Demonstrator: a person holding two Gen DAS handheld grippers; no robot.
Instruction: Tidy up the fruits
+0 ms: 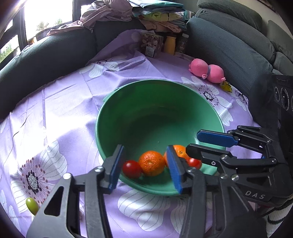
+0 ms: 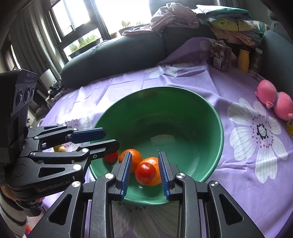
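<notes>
**Four fruits in the bowl, strays still out on the cloth**

The table (image 1: pixel 60 102) wears a purple flowered cloth, with a dark sofa (image 1: pixel 45 55) wrapped round its far edge and folded clothes (image 1: pixel 157 16) piled on the cushions.

Going left to right: a green grape (image 1: pixel 32 205) lies loose near the table's left edge, close to me. My left gripper (image 1: pixel 144 164) hovers at the near rim of the green bowl (image 1: pixel 155 113), jaws apart and holding nothing. Inside the bowl, against its near wall, sit a tomato (image 1: pixel 131 168), an orange (image 1: pixel 151 162), a second orange (image 1: pixel 180 150) and a second tomato (image 1: pixel 194 162). My right gripper (image 2: pixel 145 169) hangs over that same rim, also parted and empty (the tomato between its fingers in its own view lies below them, I judge, not gripped).

I take this as the gap between drops. The next move calls for swinging left to that grape, closing gently since it is small and would roll.

Along the far edge stand a snack box (image 1: pixel 152 43), a yellow bottle (image 1: pixel 170 44) and a dark jar (image 1: pixel 182 43); a pink plush toy (image 1: pixel 207 70) lies at the right edge. None blocks the way; only my two grippers crowd each other.
</notes>
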